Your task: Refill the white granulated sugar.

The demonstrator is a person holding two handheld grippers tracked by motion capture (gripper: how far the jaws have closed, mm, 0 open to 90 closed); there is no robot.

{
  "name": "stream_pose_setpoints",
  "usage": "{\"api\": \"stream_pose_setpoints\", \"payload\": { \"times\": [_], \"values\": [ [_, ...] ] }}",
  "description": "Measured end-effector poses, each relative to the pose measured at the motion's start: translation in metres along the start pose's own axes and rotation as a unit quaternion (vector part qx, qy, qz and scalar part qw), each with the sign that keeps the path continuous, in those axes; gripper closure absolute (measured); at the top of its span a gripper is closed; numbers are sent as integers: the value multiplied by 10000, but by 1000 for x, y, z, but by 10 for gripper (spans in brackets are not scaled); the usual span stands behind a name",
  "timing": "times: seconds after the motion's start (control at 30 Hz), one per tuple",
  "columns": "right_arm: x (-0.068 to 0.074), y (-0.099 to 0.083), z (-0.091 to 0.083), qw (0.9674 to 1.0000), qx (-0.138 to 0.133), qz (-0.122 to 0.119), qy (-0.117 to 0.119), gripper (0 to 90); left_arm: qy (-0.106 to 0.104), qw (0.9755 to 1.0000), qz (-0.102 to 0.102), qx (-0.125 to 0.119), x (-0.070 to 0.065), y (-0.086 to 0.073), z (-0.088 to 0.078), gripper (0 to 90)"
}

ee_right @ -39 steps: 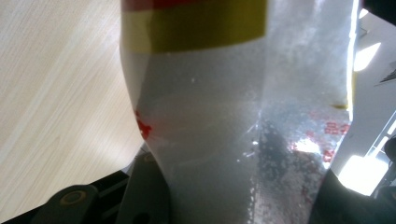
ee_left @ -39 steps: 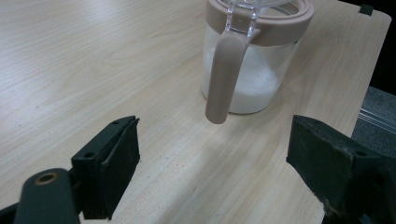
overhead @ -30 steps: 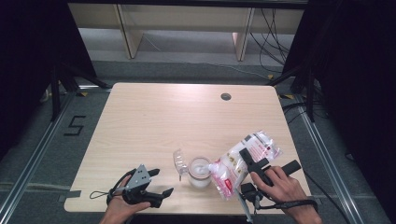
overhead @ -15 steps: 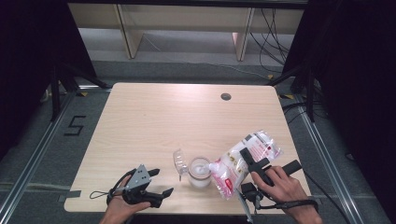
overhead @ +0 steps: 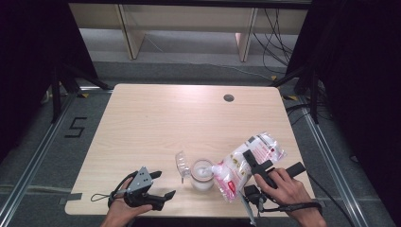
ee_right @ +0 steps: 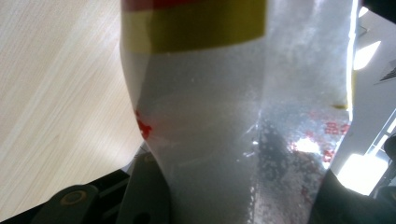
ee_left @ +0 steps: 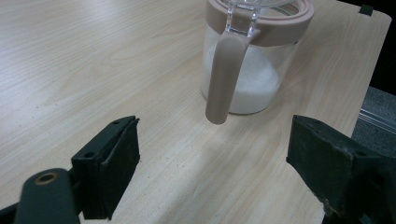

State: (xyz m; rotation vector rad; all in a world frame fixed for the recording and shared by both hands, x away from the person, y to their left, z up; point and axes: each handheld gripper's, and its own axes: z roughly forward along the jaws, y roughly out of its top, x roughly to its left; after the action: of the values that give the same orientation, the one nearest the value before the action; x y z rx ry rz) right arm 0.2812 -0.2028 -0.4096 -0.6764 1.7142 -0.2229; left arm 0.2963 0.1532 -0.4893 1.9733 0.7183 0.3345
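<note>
Bag tilted over jar — right tongs gripping, left tongs idle.

The right tongs (overhead: 252, 163) clamp the plastic bag (overhead: 246, 163) of white grains, its lower end tipped onto the open jar (overhead: 202, 174) near the desk (overhead: 189, 118) front edge. The left tongs (overhead: 158, 187) rest on the desk — jaws wide apart, holding nothing, facing the jar's handle (ee_left: 224, 77).

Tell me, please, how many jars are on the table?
1. The jar stands near the table's front edge, between the left gripper and the bag in the right gripper.
</note>
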Motion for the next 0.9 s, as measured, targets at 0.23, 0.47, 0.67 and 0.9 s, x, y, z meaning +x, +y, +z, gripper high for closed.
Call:
{"api": "stream_pose_setpoints", "payload": {
  "times": [0.23,0.47,0.67,0.9],
  "values": [
    [0,0,0,10000,-5,1,-1,650,21,10000,10,25,0,0,0,165],
    [0,0,0,10000,-9,8,16,651,21,10000,12,25,0,0,0,165],
    [0,0,0,10000,-20,2,17,651,20,10000,7,19,0,0,0,165],
    [1,0,0,10000,0,44,7,651,0,10000,6,5,0,0,0,165]
  ]
}}
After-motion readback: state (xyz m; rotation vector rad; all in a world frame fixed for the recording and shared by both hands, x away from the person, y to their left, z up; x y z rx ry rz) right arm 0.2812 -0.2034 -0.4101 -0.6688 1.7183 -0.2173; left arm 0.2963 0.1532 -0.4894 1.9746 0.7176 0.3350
